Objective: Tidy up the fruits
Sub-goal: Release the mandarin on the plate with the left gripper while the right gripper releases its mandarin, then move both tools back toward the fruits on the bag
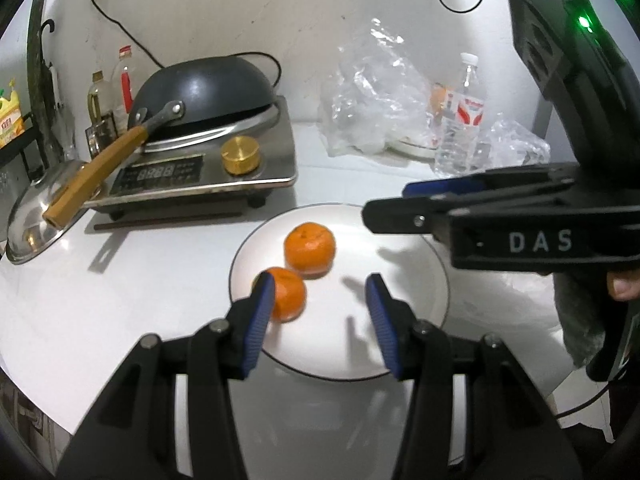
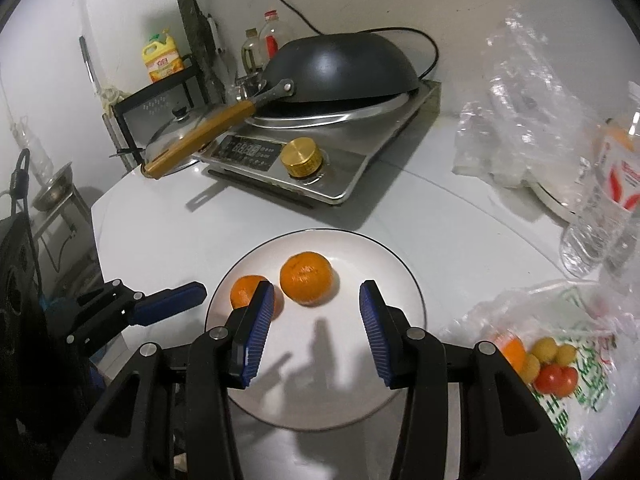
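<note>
Left tool: the left tool point(image 1: 320, 312) hangs over the near side of the plate, jaws apart and nothing between them.
Right tool: the right tool point(image 2: 316, 320) is empty too, jaws parted above the same plate; from the left wrist view it shows side-on at the right.
Plate: a white plate point(image 2: 384, 380) with a dark rim sits on the pale counter point(image 2: 160, 232), in front of the induction cooker point(image 2: 352, 172) with its upturned wok point(image 2: 344, 68).
Fruit placed: two oranges are on the plate, the larger orange point(image 2: 306, 278) just beside the smaller orange point(image 2: 246, 288), close together at the far left part.
Fruit left: more waits in a printed plastic bag point(image 2: 568, 396) at the right, an orange one, small yellow ones and red ones, I'd say.
Progress: partly done by my reckoning; two pieces set out, the bag not yet emptied.
Next: probably a reach to that bag.
</note>
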The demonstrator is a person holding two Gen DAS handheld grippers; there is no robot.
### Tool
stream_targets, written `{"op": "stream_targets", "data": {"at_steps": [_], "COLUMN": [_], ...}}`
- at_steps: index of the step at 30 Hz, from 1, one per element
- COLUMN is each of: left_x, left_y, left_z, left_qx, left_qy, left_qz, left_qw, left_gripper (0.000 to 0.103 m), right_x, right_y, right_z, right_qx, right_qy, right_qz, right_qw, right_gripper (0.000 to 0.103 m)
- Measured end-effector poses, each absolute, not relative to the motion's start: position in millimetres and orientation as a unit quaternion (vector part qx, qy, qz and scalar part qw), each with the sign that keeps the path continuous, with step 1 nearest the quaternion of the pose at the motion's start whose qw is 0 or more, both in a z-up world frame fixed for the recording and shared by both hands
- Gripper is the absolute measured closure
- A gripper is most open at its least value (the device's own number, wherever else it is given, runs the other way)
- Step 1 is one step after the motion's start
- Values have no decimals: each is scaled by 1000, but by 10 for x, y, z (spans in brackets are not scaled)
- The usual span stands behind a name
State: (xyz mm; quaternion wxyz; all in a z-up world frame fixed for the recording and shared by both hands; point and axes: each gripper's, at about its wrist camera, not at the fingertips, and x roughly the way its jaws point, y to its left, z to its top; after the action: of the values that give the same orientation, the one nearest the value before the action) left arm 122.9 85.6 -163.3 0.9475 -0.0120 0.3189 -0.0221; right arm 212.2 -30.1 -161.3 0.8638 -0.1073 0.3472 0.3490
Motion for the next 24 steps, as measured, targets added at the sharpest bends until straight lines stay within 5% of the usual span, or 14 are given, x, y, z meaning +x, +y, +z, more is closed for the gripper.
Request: {"op": "stream_targets", "data": {"at_steps": [24], "left_x": [1007], "left_y": [220], "left_z": [-1352], "left_qx": [-8], "left_qy": [305], "left_qz": [-37], "left_qw": [952], "left_gripper": [54], "right_x": [1701], "right_y": [-1354], "right_z": [-1419], "right_qx": [-85], "right_qy": [309], "right_qz": [301], "right_qw": [898], "right_gripper": [56]}}
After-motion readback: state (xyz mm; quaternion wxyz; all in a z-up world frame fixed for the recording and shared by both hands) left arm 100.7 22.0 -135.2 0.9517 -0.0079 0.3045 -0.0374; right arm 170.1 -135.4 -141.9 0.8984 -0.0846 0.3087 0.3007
